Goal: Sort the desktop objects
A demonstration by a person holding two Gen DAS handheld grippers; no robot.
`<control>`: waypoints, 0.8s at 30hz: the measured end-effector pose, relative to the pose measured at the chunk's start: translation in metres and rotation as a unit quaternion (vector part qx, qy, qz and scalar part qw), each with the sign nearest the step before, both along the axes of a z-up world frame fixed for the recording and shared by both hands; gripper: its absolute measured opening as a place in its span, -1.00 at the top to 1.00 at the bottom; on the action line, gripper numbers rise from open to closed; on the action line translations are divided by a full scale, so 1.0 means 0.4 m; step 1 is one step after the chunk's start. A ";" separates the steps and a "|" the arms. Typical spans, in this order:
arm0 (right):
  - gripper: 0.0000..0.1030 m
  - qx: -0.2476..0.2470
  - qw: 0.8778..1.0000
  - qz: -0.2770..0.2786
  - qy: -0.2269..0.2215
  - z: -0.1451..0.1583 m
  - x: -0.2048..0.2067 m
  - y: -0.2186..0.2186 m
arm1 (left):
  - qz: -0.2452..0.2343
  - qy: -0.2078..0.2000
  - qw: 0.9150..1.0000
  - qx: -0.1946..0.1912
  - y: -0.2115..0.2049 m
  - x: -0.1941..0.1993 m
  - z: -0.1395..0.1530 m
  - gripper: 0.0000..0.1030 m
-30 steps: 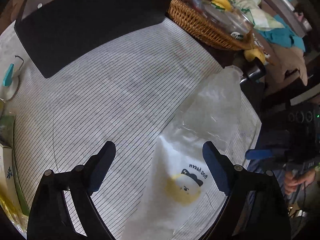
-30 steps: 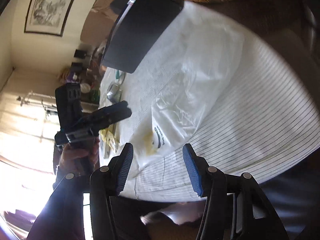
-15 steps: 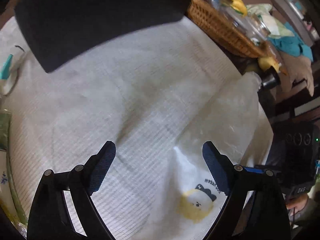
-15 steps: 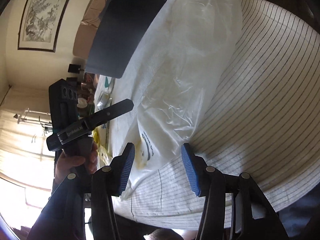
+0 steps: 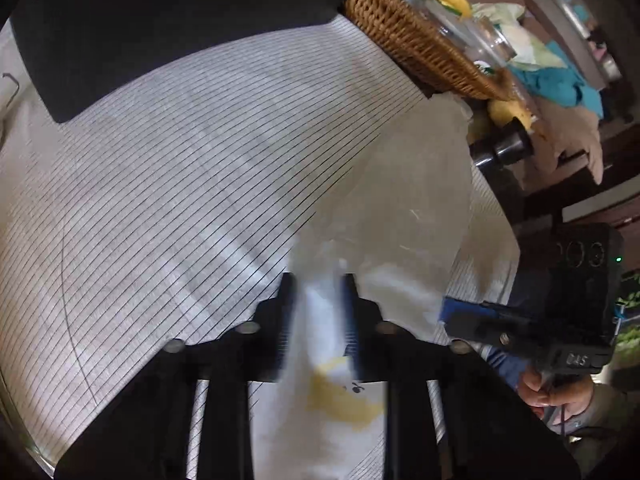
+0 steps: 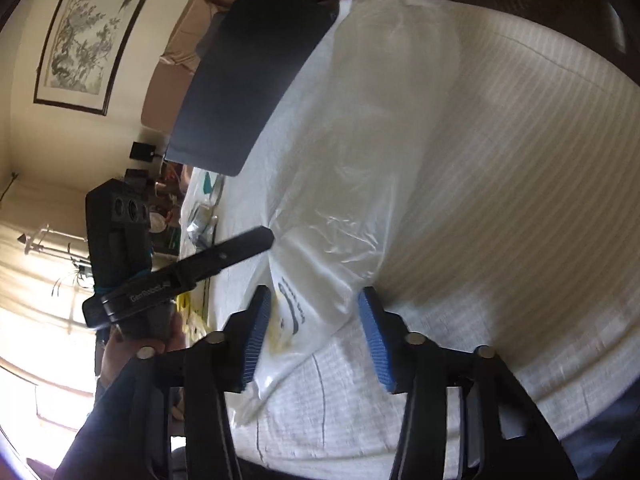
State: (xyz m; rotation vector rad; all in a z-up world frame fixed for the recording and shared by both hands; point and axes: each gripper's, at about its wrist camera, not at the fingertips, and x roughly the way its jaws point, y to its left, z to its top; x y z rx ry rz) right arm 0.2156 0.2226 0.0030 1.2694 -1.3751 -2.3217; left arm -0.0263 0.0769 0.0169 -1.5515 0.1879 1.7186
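A crinkled, translucent plastic bag (image 5: 404, 208) with a yellow cartoon print lies on the surface (image 5: 168, 208), which wears a white cloth ruled with thin black stripes. The left tool (image 5: 318, 280) is closing, its ribbed pads gathering the bag's printed end. The right tool (image 6: 314, 300), blue-padded, is closing too, straddling the bag's edge. A woven wicker basket (image 5: 416, 40) stands behind.

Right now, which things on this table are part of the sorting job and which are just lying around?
In the job:
- plastic bag, lying on the striped tablecloth
- left gripper, jaws closing with the bag between them
- right gripper, jaws closing astride the bag's printed end

Lying about:
- black mat
- wicker basket with glass jars and bananas
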 end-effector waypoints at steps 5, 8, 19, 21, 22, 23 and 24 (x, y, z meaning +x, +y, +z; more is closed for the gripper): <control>0.83 0.012 0.999 0.004 0.034 0.024 -0.022 -0.001 | 0.017 -0.009 0.999 0.039 -0.023 0.015 0.024 0.83; 0.84 0.020 0.998 0.014 0.063 0.067 -0.033 -0.007 | 0.032 0.001 0.997 0.068 -0.034 0.024 0.068 0.87; 0.85 -0.022 0.973 0.012 0.229 0.369 0.005 0.034 | 0.139 0.037 0.935 0.323 -0.236 0.097 0.454 0.89; 0.85 -0.039 0.967 0.014 0.251 0.419 0.017 0.037 | 0.146 0.058 0.926 0.344 -0.250 0.137 0.525 0.89; 0.85 -0.043 0.964 0.019 0.261 0.445 0.025 0.037 | 0.144 0.068 0.923 0.351 -0.257 0.156 0.554 0.89; 0.85 -0.042 0.961 0.023 0.271 0.472 0.037 0.038 | 0.141 0.082 0.921 0.355 -0.265 0.178 0.583 0.89; 0.85 -0.039 0.958 0.028 0.281 0.496 0.044 0.034 | 0.136 0.092 0.919 0.359 -0.277 0.195 0.609 0.89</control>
